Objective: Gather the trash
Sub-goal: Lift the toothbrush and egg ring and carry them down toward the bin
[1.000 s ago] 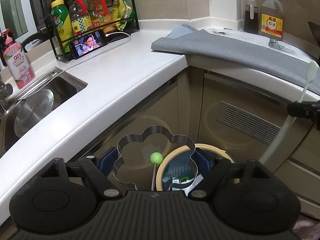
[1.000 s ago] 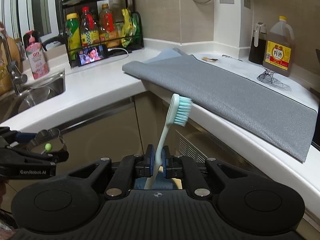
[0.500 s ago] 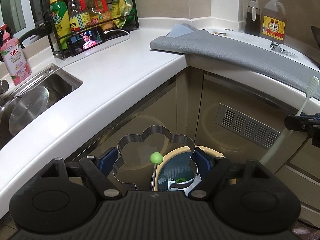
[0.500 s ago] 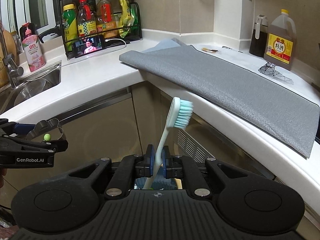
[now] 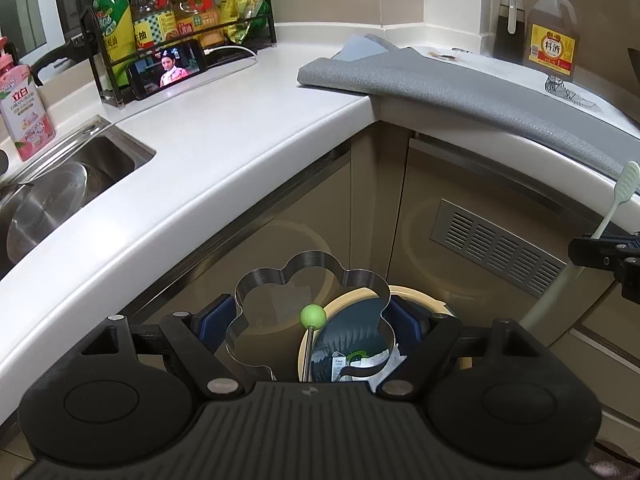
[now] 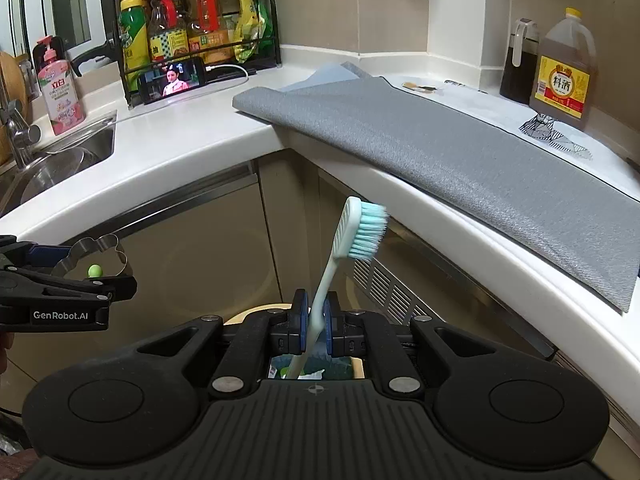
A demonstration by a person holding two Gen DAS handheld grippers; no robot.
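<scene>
Right wrist view: "GenRobot.AI" on left gripper [image 6: 100,276].

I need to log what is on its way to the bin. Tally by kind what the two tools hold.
Flower-shaped metal egg ring with a green knob, in the left tool: 1
Toothbrush with pale blue bristles, in the right tool: 1
Total: 2

Corner kitchen: white counter [image 5: 240,136], beige cabinets [image 6: 208,248], steel sink [image 5: 100,160], tiled wall [image 6: 340,0], vent grille [image 5: 496,248].
</scene>
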